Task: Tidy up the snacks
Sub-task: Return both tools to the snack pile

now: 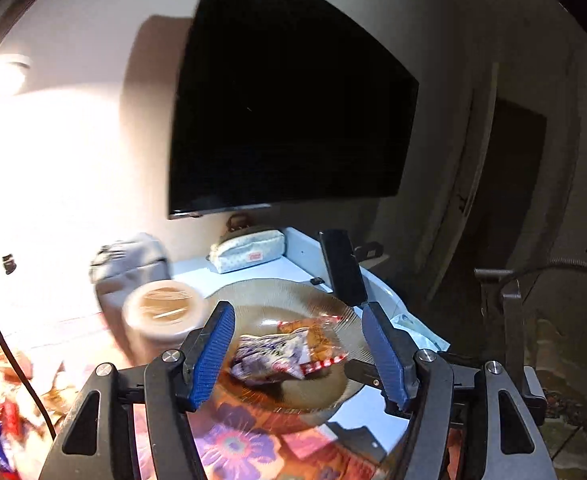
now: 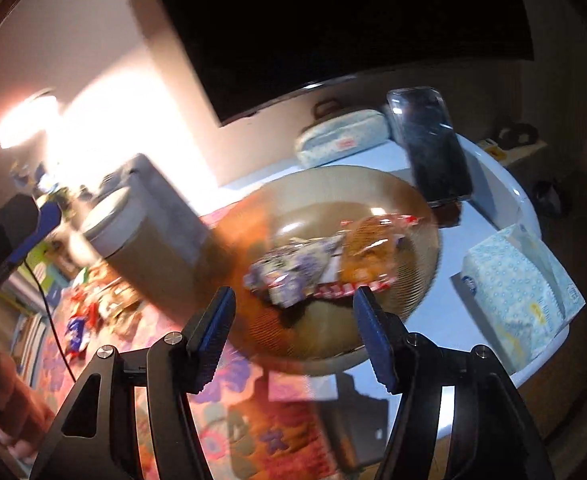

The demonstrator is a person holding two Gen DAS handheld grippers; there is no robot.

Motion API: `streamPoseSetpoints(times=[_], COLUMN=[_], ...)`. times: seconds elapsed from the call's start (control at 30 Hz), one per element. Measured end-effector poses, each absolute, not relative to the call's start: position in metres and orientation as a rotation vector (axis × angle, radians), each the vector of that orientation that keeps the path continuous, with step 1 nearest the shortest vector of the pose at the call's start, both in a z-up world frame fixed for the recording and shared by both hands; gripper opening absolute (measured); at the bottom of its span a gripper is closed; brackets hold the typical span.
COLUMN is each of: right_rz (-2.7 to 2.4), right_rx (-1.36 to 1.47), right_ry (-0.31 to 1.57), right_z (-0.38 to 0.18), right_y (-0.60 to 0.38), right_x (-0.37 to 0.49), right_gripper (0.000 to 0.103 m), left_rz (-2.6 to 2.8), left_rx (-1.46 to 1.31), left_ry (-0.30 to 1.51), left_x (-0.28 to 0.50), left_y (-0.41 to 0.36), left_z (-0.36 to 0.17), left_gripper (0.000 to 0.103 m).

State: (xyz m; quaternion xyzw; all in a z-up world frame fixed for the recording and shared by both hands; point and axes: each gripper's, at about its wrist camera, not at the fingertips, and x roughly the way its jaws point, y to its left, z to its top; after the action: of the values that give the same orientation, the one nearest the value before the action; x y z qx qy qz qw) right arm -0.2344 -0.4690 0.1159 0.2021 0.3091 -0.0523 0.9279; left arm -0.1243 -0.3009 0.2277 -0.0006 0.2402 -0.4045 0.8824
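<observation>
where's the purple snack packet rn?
The purple-and-white foil snack packet lies in the brown ribbed glass plate, touching the orange red-edged packet on its right, in both views.

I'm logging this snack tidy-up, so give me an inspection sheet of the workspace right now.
Surface: table with a pale blue top, floral cloth at the near side.
Job's things: brown glass plate holding a purple snack packet and a red-striped snack packet; loose snacks heaped to the left.
Clutter: lidded jar, phone, tissue pack, pencil case.
Grippers: left gripper and right gripper both open, empty, in front of the plate.
Cables: black cable across the left side.
Surroundings: dark TV on the wall, bright lamp.
</observation>
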Motion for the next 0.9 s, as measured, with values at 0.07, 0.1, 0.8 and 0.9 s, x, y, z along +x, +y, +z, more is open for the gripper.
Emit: streamPoseSetpoints(times=[0.07,0.1,0.8,0.9], right_rz=[-0.065,-0.04,0.402,0.391], right_rx=[0.384,0.37,0.231,0.242], right_ry=[0.631,0.631,0.845,0.87], right_z=[0.119,0.12,0.073,0.063], right_y=[-0.45,-0.439,-0.23,-0.218], right_x=[-0.239,-0.241,-0.131,-0.112], right_gripper=[0.061,0.061,0.061,0.061], left_rz=[-0.824,-0.807,-0.229,-0.235], left_rx=[-0.024,-0.039,-0.298,-0.317], left_ry=[0.496,0.499,0.6,0.659], left_x=[-0.127,-0.128,-0.079,-0.064], left_y=[-0.273,-0.257,0.068,0.078], left_z=[0.233,0.235,0.147,0.119], left_gripper=[0.064,0.064,0.092,0.092])
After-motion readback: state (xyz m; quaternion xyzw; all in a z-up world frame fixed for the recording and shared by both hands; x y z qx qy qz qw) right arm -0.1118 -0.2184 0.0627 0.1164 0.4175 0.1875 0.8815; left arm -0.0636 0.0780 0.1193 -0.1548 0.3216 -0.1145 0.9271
